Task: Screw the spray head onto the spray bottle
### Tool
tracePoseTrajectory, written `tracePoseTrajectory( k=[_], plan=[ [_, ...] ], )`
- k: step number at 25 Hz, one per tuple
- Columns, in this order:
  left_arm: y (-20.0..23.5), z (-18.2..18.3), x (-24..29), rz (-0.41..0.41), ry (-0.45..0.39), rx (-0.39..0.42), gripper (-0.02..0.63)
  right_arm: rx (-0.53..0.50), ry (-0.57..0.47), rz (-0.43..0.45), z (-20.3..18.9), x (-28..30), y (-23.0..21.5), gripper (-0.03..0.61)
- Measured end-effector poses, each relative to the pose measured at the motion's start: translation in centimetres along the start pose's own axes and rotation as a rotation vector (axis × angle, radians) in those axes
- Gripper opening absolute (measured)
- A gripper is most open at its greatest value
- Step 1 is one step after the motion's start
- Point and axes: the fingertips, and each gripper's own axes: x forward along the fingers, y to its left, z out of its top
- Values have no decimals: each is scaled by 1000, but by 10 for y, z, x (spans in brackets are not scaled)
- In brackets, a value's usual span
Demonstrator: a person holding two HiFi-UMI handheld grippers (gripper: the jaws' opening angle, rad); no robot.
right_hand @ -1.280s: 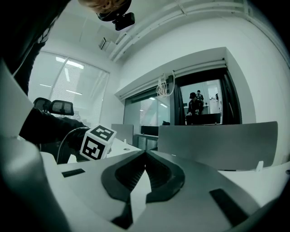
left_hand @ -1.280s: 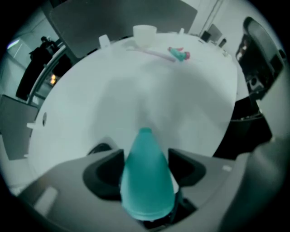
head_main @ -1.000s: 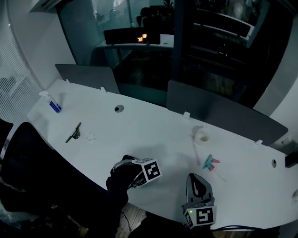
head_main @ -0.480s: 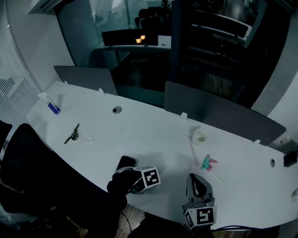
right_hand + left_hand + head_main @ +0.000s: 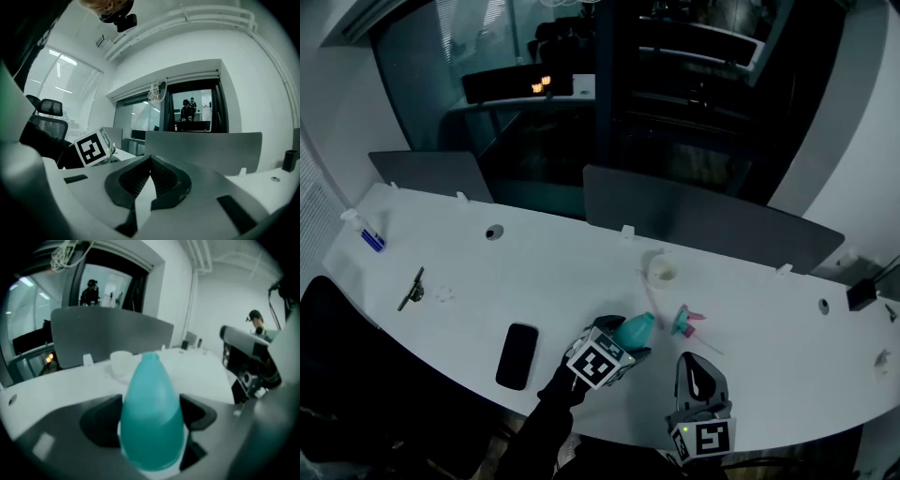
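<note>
The left hand-held gripper (image 5: pixel 624 347) has its jaws, just widened, clamped on the belly of the teal spray bottle (image 5: pixel 635 330). The bottle is raised near the counter's (image 5: pixel 562 281) front edge, its bare neck pointing toward the far edge. The spray head (image 5: pixel 687 322), teal with a pink trigger, lies on the counter just beside the bottle. Its thin tube trails toward the right end, and which way its collar faces is probably too small to judge. The right hand-held gripper (image 5: pixel 698 367), closed and empty, sits directly behind the spray head and looks nearer.
</note>
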Motion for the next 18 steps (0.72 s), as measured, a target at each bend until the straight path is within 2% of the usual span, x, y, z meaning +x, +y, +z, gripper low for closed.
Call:
tracePoseTrajectory(
  k=[3, 6, 8, 11, 18],
  plan=[
    [-17, 40, 16, 27, -246, 24, 383, -6, 15, -66, -2, -16, -20, 5],
    [-42, 76, 15, 69, -532, 136, 383, -14, 32, -124, -7, -35, -39, 5],
    [-59, 86, 19, 88, -641, 203, 383, -4, 46, -171, -13, -48, -52, 5],
    [-76, 83, 38, 80, -657, 231, 382, -2, 71, -220, -22, -62, -66, 5],
    [-80, 54, 65, 59, -584, 178, 381, -19, 97, -233, -28, -76, -70, 5]
  ],
)
